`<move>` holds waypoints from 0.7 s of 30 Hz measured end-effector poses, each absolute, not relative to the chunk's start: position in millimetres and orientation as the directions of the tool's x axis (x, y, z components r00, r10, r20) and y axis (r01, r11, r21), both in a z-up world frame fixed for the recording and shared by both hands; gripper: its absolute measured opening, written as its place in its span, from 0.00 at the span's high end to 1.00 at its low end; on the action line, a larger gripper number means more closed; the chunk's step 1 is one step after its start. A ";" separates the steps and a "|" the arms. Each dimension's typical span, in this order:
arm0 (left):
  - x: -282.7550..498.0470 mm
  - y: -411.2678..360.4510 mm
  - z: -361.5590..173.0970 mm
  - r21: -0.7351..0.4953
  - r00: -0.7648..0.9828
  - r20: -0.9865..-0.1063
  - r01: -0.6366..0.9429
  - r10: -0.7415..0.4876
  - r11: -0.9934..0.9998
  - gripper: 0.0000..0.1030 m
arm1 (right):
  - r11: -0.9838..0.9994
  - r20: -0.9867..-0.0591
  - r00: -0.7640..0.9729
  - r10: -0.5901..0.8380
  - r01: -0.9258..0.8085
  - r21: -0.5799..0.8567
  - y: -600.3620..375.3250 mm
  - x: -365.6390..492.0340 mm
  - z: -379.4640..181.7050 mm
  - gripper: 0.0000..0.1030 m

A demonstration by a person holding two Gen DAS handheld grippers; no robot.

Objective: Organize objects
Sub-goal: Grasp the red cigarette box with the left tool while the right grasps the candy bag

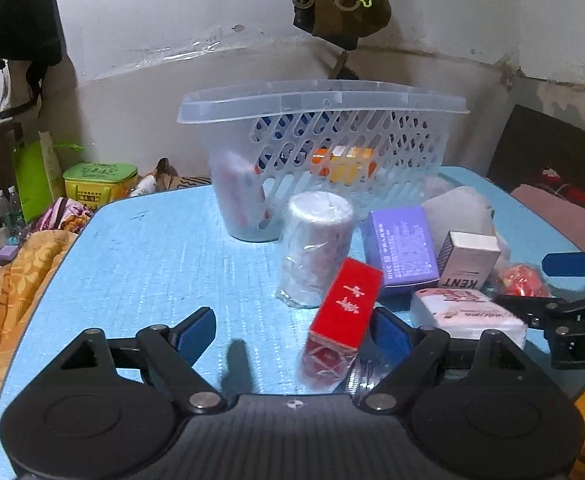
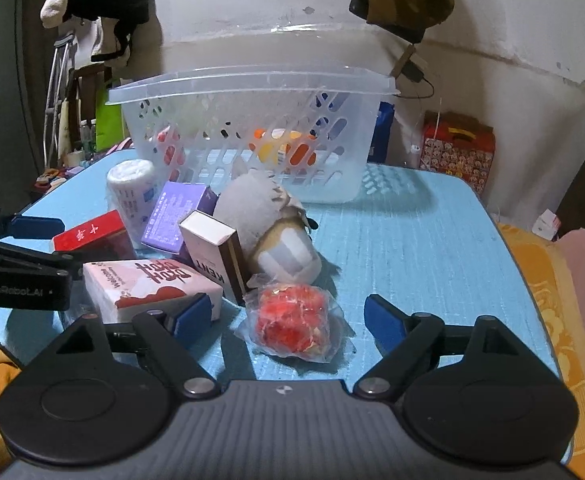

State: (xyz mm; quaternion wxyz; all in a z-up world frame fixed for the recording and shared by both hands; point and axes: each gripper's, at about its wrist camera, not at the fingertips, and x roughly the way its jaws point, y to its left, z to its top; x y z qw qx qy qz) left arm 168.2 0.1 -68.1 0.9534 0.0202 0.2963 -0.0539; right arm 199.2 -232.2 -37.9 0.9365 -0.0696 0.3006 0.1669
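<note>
Left gripper [image 1: 292, 330]: jaws wide apart, low over the light blue table [image 1: 152, 248]. The red box [image 1: 346, 306] sits tilted between them, close against the right-hand pad; whether that pad touches it is unclear, and the left-hand pad stands well clear. Not clamped.

Right gripper [image 2: 288, 318]: jaws apart, nothing gripped. A red item in clear plastic wrap [image 2: 292, 320] lies on the table between the pads, touching neither.

Clear slotted plastic basket [image 2: 248, 136] stands at the far side of the table, with orange and red-white packages visible through its wall.

Loose cluster in front of the basket:
- wrapped white roll [image 1: 316, 248], upright, just behind the red box
- purple box [image 1: 400, 248], beside the roll
- white "KENT" carton [image 2: 216, 256], leaning against the purple box
- pink-and-white packet [image 2: 152, 288], just beside the right gripper's left pad
- grey-and-white plush toy [image 2: 268, 224], behind the wrapped red item
</note>
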 end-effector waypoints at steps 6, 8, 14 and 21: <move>169.2 -0.1 -64.8 -0.015 0.816 -0.569 0.107 -0.096 0.994 0.16 | 0.937 -0.615 0.744 0.262 -0.349 -0.023 -231.2 200.9 -39.1 0.33; 171.7 -1.0 -66.6 -0.013 0.803 -0.590 0.093 -0.083 0.996 0.19 | 0.939 -0.619 0.739 0.266 -0.343 -0.005 -232.9 201.7 -39.2 0.33; 175.5 -7.1 -69.1 0.001 0.792 -0.607 0.084 -0.067 0.996 0.33 | 0.941 -0.628 0.732 0.265 -0.339 0.001 -232.9 202.2 -40.6 0.43; 167.9 -11.9 -63.3 0.054 0.814 -0.579 0.088 -0.041 0.995 0.69 | 0.942 -0.590 0.756 0.282 -0.336 0.019 -243.7 195.2 -27.9 0.54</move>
